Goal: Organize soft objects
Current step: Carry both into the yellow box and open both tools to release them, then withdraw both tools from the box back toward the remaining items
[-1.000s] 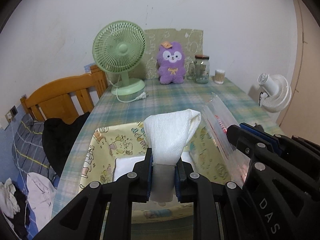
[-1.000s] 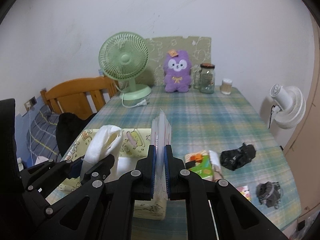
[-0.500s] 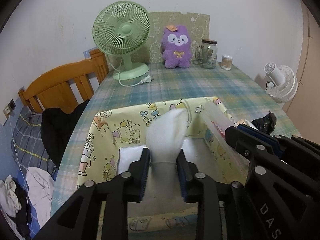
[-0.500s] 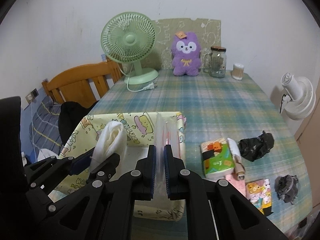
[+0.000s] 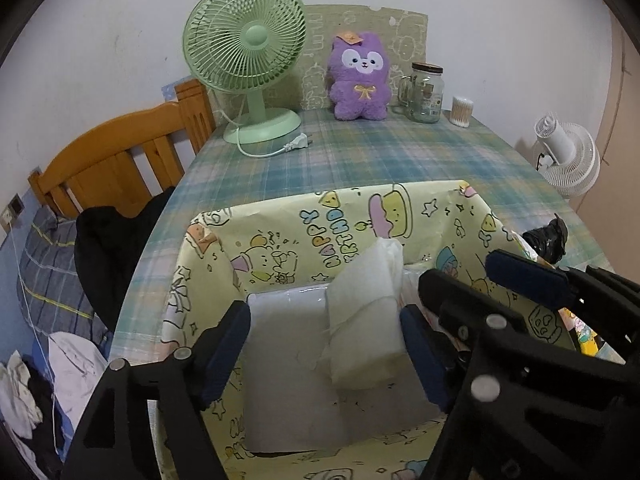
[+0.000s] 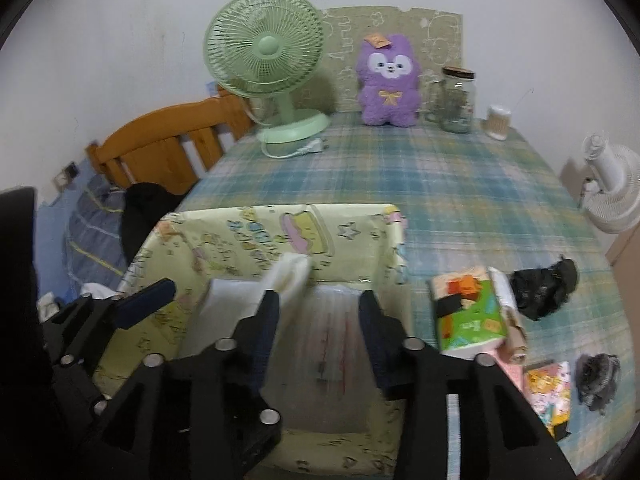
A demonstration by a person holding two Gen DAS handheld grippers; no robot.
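Lowest in the left wrist view, the left claw (image 5: 324, 344) stands wide apart, its jaws having just been opening; the white folded cloth (image 5: 366, 320) lies between them, touching neither pad as far as can be seen, and leans on the floor of the yellow cartoon-print box (image 5: 280, 236). In the right wrist view, the right claw (image 6: 318, 340) at lower centre is partly parted, its jaws also having just been opening; a clear plastic bag (image 6: 328, 340) with faint red marks sits in the gap over the box, but motion blur hides whether a pad touches it. It looks released into the box rather than held.

So two soft items appear to be in the box, which seems a good share of the job, not all of it.

A little further off, at the right of the right wrist view, several things lie on the plaid worktop (image 6: 460, 184) outside the box: a green tissue pack (image 6: 468, 316) just beside the box's right wall, a black crumpled cloth (image 6: 544, 288) beyond it, a small printed packet (image 6: 550, 390) and a dark fuzzy bundle (image 6: 598, 376) near the lower right edge. These probably remain to be sorted.

At the far end, in the upper part of the frame, stand a green fan (image 6: 266, 76), a purple plush toy (image 6: 388, 84) and a glass jar (image 6: 456, 100) against the wall; whether the plush counts as part of the task cannot be told.
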